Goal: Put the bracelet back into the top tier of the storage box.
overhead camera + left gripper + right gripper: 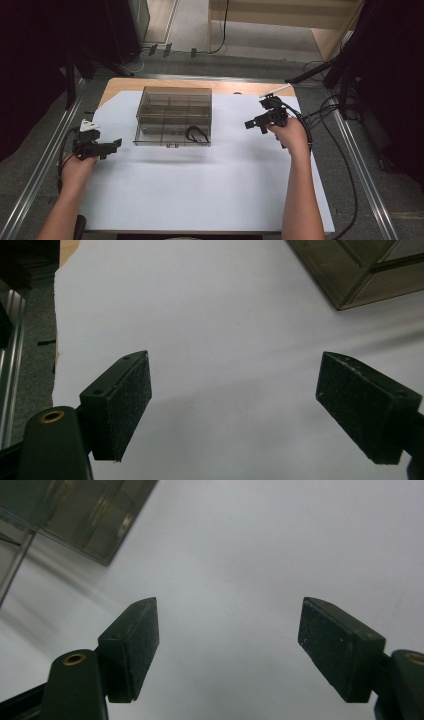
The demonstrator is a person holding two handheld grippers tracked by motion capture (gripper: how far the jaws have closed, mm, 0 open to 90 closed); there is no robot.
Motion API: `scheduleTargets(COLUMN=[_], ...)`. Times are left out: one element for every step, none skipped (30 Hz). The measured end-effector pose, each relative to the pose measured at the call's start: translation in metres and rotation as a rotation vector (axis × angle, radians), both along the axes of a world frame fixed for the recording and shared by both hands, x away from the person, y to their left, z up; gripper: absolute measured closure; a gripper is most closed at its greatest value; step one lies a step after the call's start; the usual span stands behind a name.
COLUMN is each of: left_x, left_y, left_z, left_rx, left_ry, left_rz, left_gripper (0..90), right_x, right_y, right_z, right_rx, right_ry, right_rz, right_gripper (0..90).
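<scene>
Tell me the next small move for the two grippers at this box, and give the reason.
Probably bring both grippers inward to the clear compartment box. The left gripper and right gripper both stand open and empty, one to each side of the box and apart from it, jaws pointing toward it. Its lid looks shut, with a black looped item inside.

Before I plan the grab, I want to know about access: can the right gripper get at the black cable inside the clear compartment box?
Probably not directly. The right gripper is open with bare sheet up to the box, but the lid looks shut over the black cable.
</scene>
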State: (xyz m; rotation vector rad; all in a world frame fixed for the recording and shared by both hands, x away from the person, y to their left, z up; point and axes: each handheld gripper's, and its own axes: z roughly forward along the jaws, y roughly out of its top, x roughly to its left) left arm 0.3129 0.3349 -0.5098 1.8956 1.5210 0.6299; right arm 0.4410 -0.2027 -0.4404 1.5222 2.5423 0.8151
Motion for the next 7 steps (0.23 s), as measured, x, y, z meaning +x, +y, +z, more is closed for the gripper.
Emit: scheduleTargets(left_x=[0.0001,0.0000,0.0001,0.0002,0.0003,0.0005,0.0006], left_y=[0.0000,0.0001,0.0001,0.0000,-0.0002,-0.0004,-0.0005], left_z=[0.0000,0.0002,0.0002,0.0002,0.0000,0.0000,-0.0001], left_rx=[0.000,0.001,0.000,0.000,0.000,-0.001,-0.001], left_ry=[-0.001,0.001,0.002,0.002,0.001,0.000,0.001], left_rz=[0.000,0.000,-0.001,-0.001,0.000,-0.001,-0.002], left_gripper=[15.8,15.8,15.8,15.8,15.8,15.8,15.8], right_x=[0.0004,0.0011,0.0016,0.0020,0.0025,0.0030,0.0034], right_y=[-0.0008,-0.0017,-0.0025,-0.0033,-0.0040,-0.0045,-0.0047], right_z=[-0.0013,-0.0035,-0.0050,-0.0061,-0.0072,-0.0085,-0.0095], right_rx=[-0.001,-0.005,-0.007,-0.010,-0.013,-0.012,-0.018], right_ry=[0.004,0.010,0.011,0.015,0.016,0.013,0.013], right_rz=[-0.001,-0.005,-0.002,-0.002,-0.003,-0.001,-0.001], right_gripper=[25.2,24.7,24.1,23.6,23.4,23.4,23.4])
